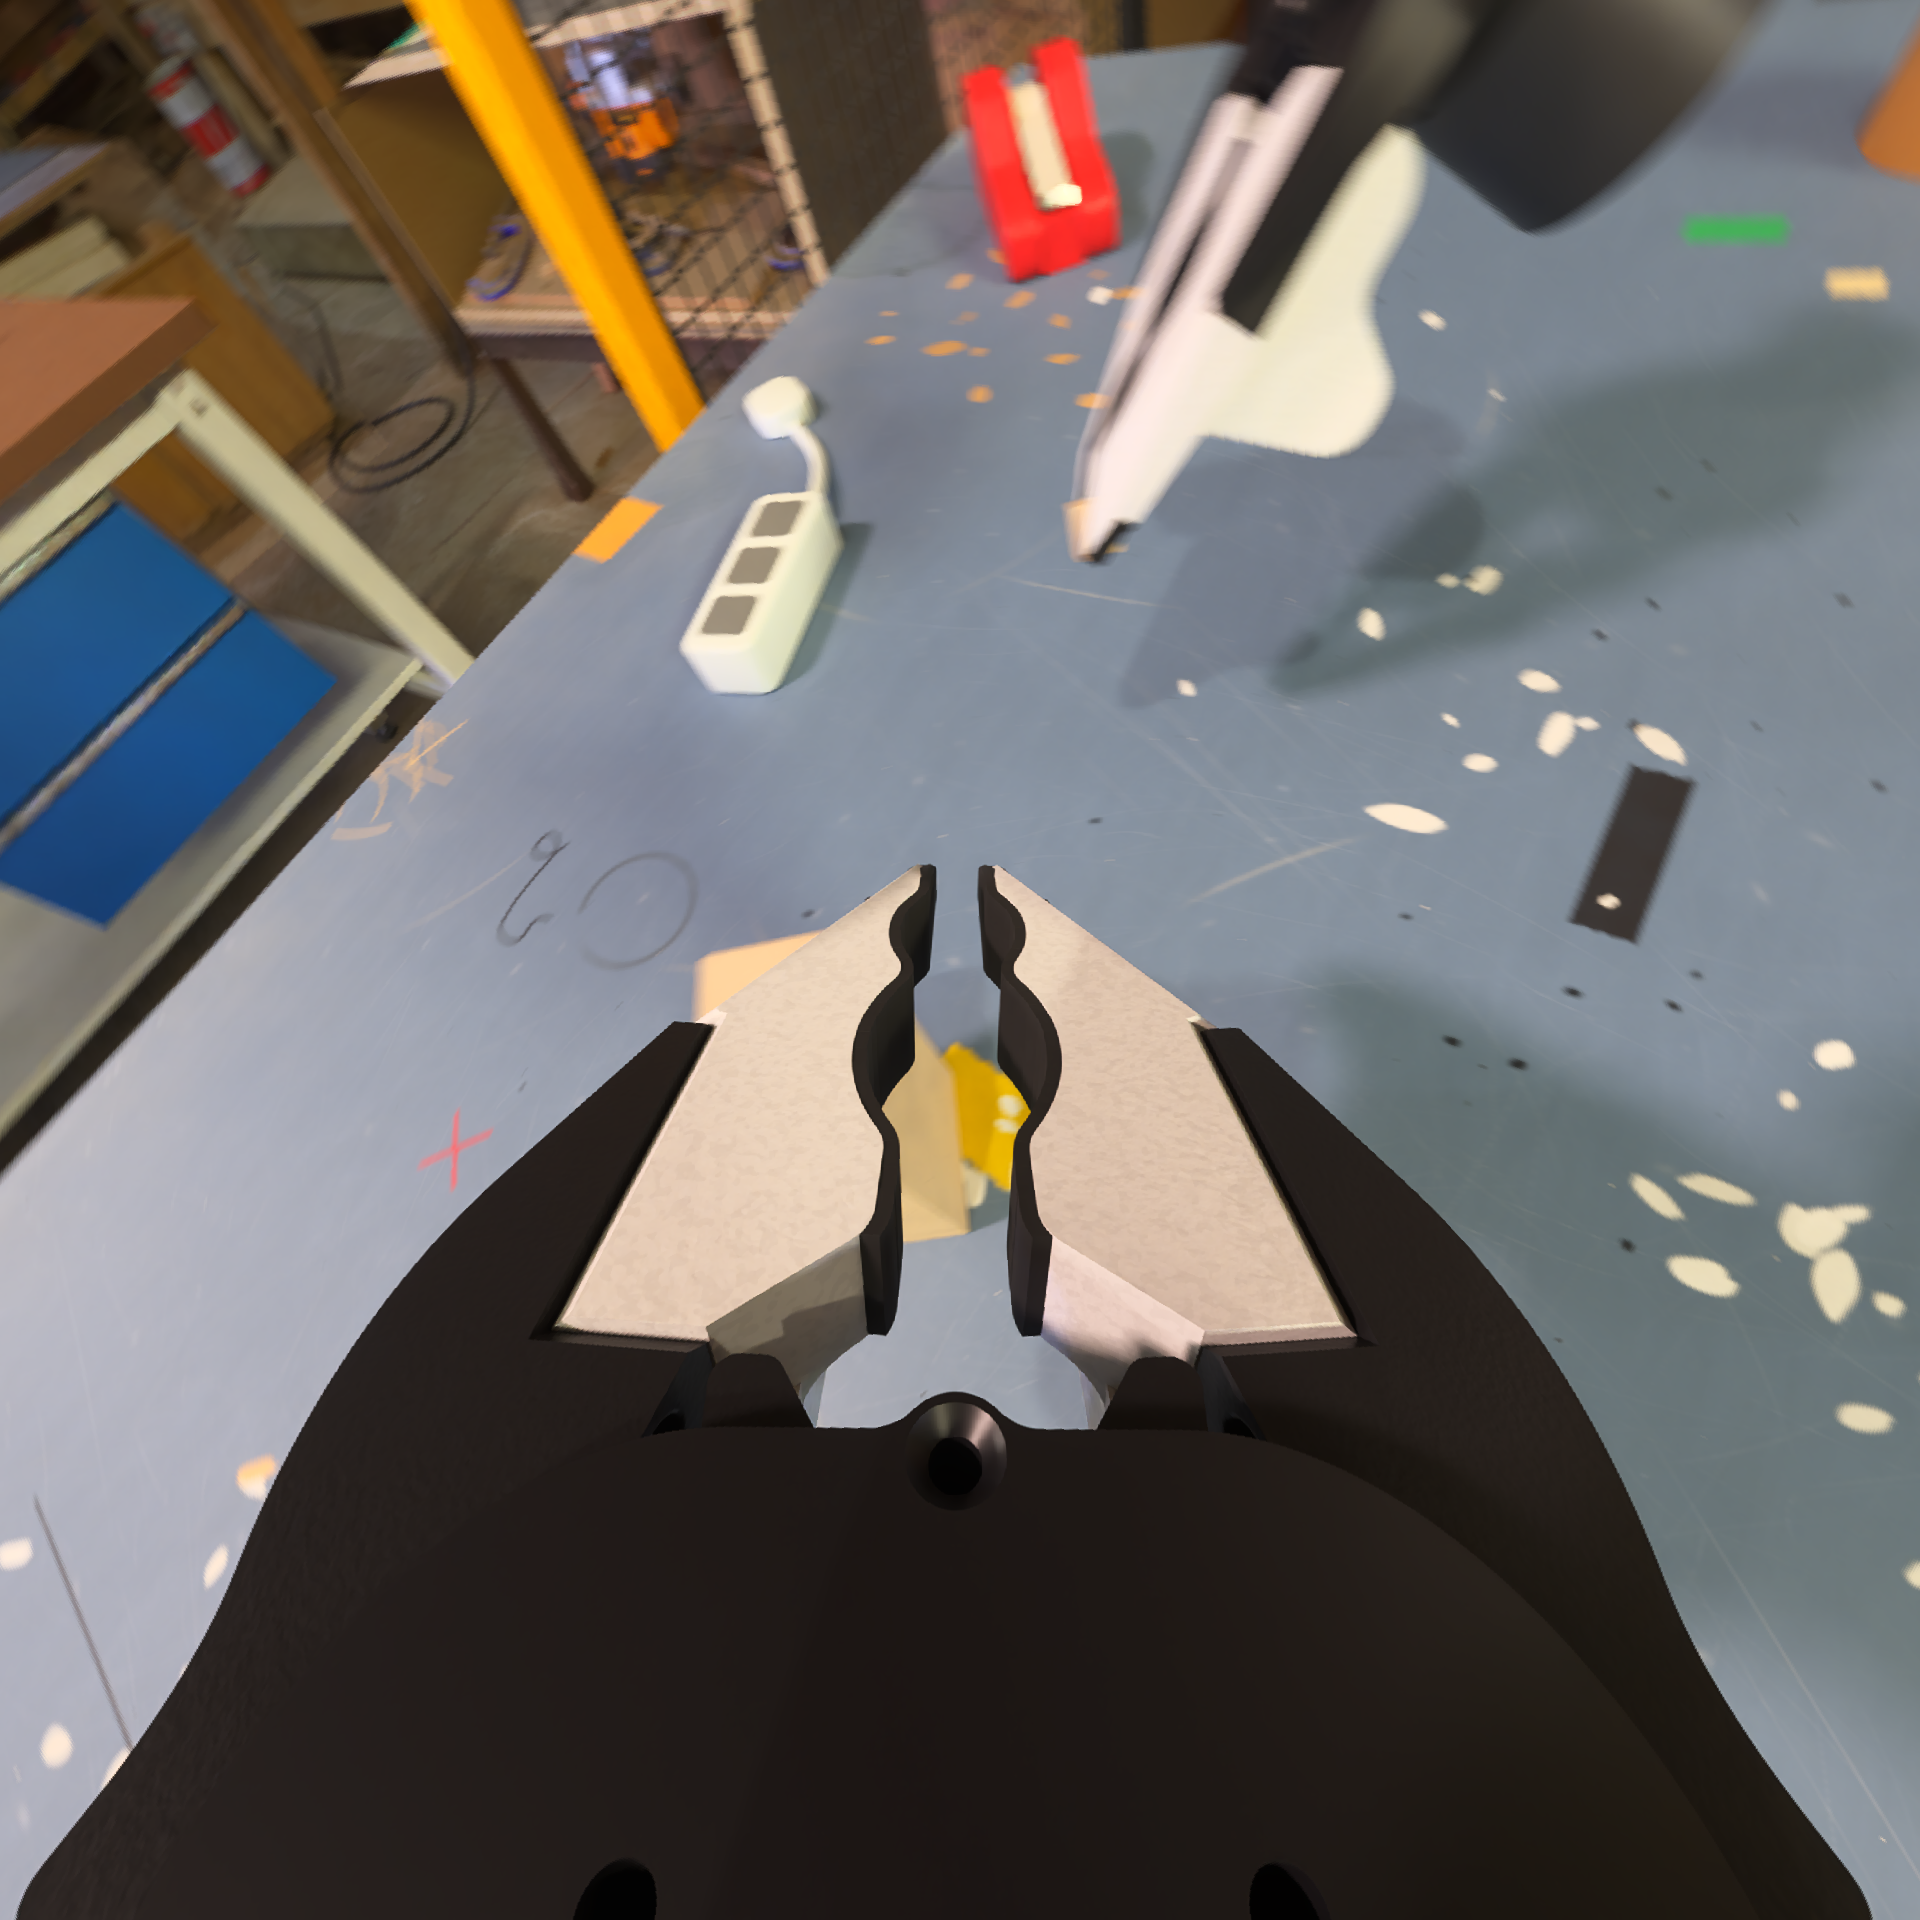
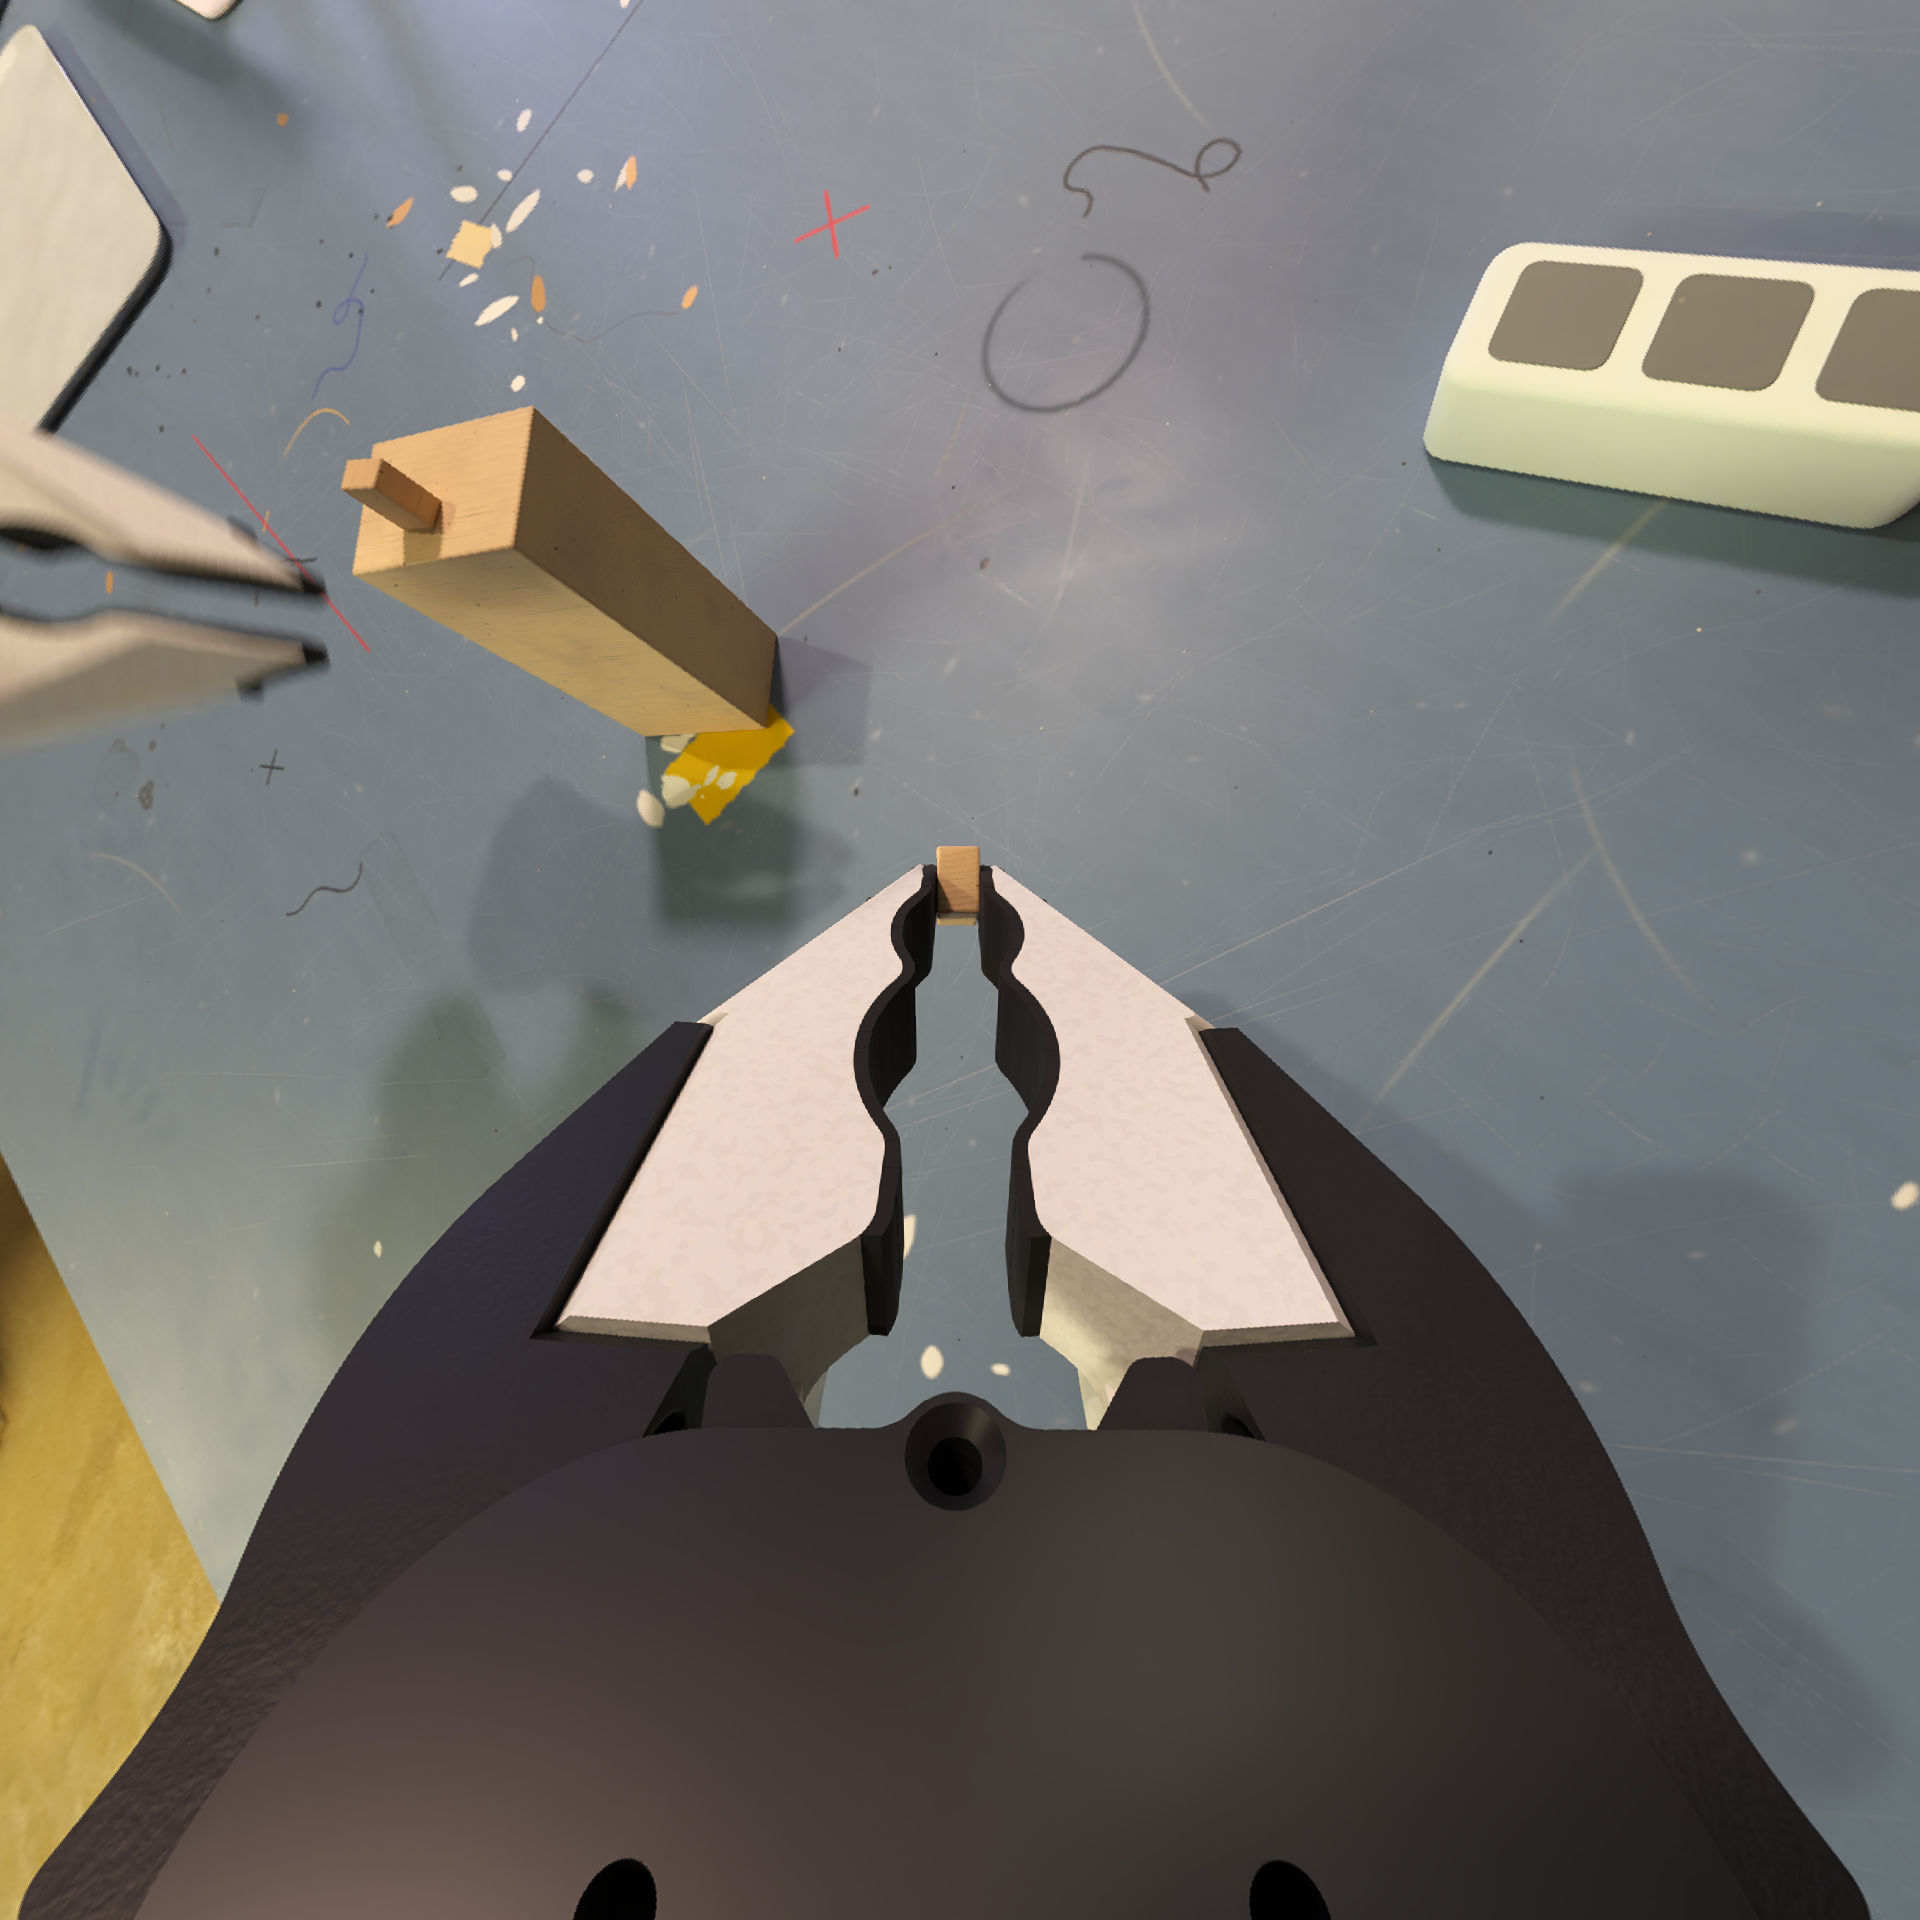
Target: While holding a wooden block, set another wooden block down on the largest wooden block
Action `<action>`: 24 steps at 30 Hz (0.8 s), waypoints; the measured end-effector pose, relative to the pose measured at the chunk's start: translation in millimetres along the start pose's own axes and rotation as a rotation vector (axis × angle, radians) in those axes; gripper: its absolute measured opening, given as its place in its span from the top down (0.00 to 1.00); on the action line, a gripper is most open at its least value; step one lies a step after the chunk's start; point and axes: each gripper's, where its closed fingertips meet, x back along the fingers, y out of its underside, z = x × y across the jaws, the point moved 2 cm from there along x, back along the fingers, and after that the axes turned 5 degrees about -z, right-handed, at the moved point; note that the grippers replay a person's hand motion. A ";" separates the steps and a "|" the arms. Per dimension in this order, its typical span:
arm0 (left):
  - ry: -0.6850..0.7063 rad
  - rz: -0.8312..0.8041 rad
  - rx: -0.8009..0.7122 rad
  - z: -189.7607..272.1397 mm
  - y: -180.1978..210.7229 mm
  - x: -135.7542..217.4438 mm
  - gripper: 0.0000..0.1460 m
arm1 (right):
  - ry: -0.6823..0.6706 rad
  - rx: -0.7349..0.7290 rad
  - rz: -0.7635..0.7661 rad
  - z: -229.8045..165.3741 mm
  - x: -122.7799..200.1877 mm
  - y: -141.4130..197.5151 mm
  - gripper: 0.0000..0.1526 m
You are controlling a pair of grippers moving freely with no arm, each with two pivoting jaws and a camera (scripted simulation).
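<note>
The largest wooden block (image 2: 561, 571) stands on the blue table, and a small wooden block (image 2: 393, 494) lies on its top face near one edge. My left gripper (image 2: 315, 618) is just beside that top, with its fingers slightly apart and nothing between them. In the left wrist view my left gripper (image 1: 957, 883) hovers over the large block (image 1: 743, 971), which its fingers mostly hide. My right gripper (image 2: 957, 883) is shut on another small wooden block (image 2: 957, 881) at its tips, away from the large block. It also shows in the left wrist view (image 1: 1096, 540).
A white power strip (image 1: 764, 592) (image 2: 1704, 384) lies on the table. A red object (image 1: 1039, 166) stands at the far end. Yellow tape (image 2: 727, 774) lies at the large block's foot. The table edge (image 1: 312, 831) runs along the left, and a white-faced device (image 2: 62, 229) lies nearby.
</note>
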 end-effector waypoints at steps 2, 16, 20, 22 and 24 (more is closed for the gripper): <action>0.026 -0.050 -0.099 29.9 -7.0 -13.4 0.97 | 0.007 0.008 -0.001 -1.1 -0.2 -0.1 0.95; -0.005 -0.378 -0.286 79.3 -7.2 -62.0 1.00 | -0.024 0.023 0.019 -10.8 6.3 8.2 0.95; -0.044 -0.387 -0.299 76.7 -6.2 -65.7 1.00 | -0.041 0.003 0.005 -9.1 11.3 13.6 0.95; -0.058 -0.373 -0.284 73.8 -5.5 -66.9 1.00 | -0.047 -0.004 -0.008 -9.0 13.3 14.8 0.95; -0.058 -0.362 -0.269 73.1 -5.2 -67.2 1.00 | -0.068 -0.017 -0.026 -10.5 13.3 15.3 0.95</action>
